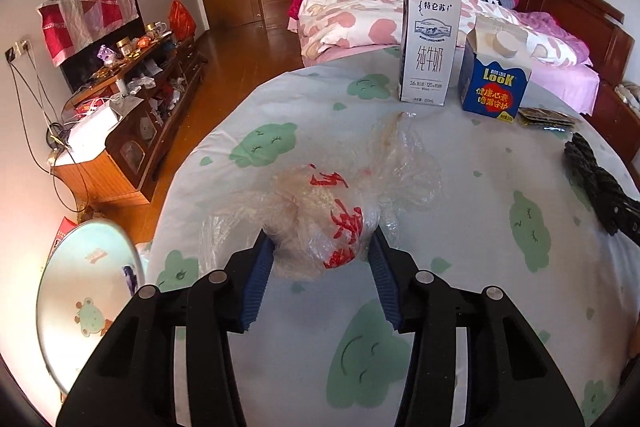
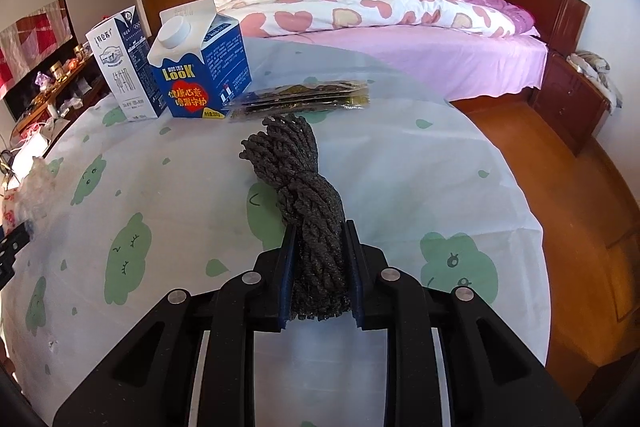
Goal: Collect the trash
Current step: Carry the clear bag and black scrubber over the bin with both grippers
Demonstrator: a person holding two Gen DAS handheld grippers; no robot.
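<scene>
A crumpled clear plastic bag (image 1: 340, 195) with red print lies on the round table (image 1: 460, 287). My left gripper (image 1: 322, 247) has its blue pads on both sides of the bag's near end, touching it. My right gripper (image 2: 320, 231) is shut on a dark twisted rope bundle (image 2: 304, 195), which also shows at the right edge of the left wrist view (image 1: 596, 183). A white milk carton (image 1: 428, 47) and a blue LOOK carton (image 1: 494, 67) stand at the far side. Flat dark snack packets (image 2: 304, 97) lie beside them.
The table wears a pale cloth (image 2: 160, 187) with green cloud faces. A bed (image 2: 380, 15) stands behind it, a cluttered wooden TV cabinet (image 1: 132, 99) at left. A round stool (image 1: 84, 307) with a frog print sits low at left. A wood floor (image 2: 580, 207) lies at right.
</scene>
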